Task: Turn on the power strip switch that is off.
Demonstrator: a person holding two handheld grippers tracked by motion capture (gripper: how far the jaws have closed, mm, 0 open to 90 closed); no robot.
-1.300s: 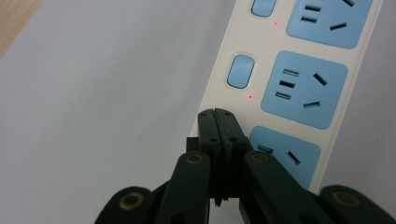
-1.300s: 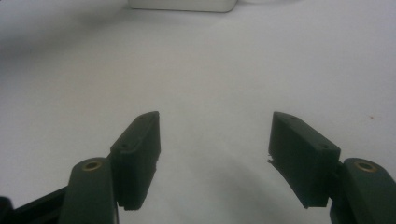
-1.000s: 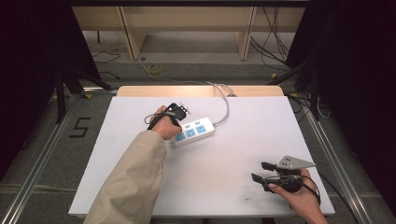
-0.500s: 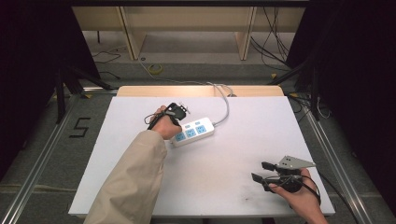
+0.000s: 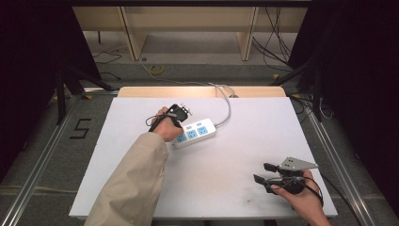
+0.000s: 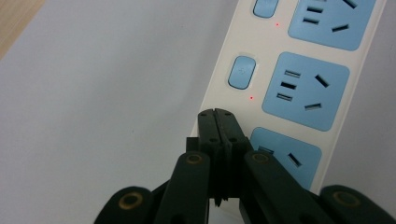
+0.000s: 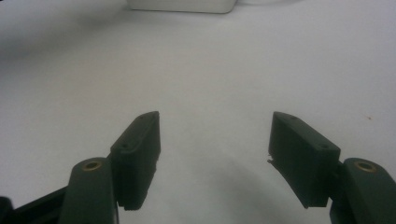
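A white power strip (image 5: 194,133) with blue sockets lies near the middle of the white table (image 5: 244,136); its grey cable runs off the far edge. My left gripper (image 5: 181,113) is shut with nothing held, its tips pointing down at the strip's left end. In the left gripper view the closed fingertips (image 6: 217,122) sit over the strip (image 6: 280,88) beside its nearest socket, just below a blue switch button (image 6: 242,71) with a red light. My right gripper (image 5: 263,173) rests near the front right corner, jaws open and empty (image 7: 215,135).
The grey cable (image 5: 226,101) loops from the strip over the table's back edge. A wooden shelf frame (image 5: 188,28) stands beyond the table. Metal rails and a floor mark "5" (image 5: 81,128) lie to the left.
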